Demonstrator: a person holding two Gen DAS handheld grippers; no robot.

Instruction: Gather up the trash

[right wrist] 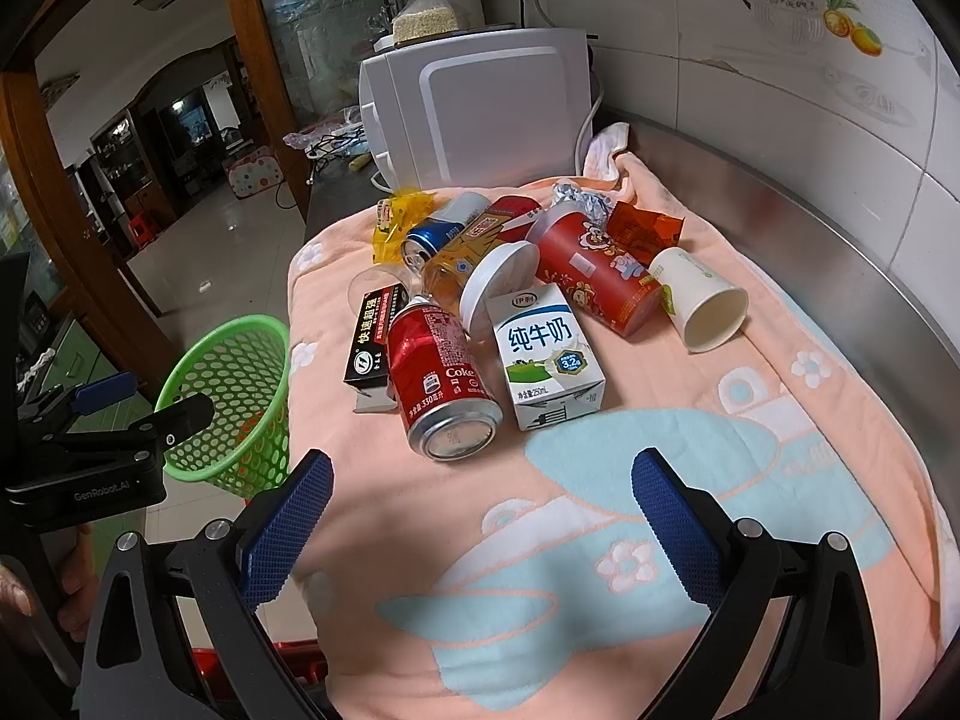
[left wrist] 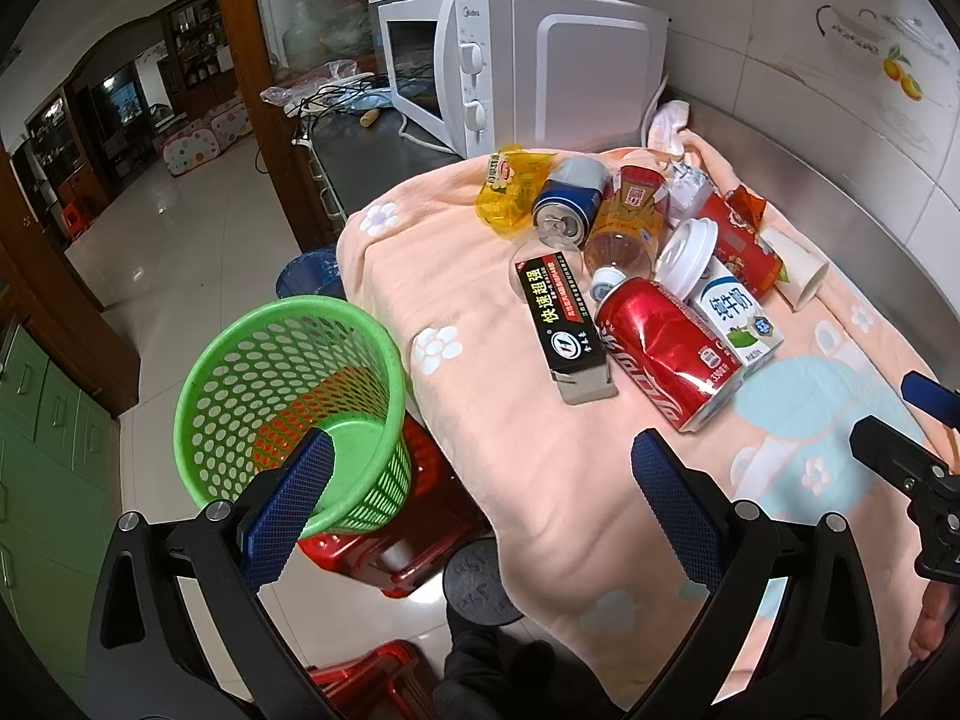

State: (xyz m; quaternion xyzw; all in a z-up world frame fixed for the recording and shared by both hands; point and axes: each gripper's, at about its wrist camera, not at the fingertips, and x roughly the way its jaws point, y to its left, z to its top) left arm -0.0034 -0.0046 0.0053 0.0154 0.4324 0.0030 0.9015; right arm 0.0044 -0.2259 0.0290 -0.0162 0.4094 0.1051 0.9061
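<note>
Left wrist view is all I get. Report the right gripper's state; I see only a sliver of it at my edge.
Observer: The right gripper is open with nothing between its fingers. It is over the blanket, short of the Coke can.
Operator: Now check inside the paper cup. I see only its side.
Observer: The paper cup lies on its side with its mouth toward the right gripper. The part of the inside that shows looks empty.
</note>
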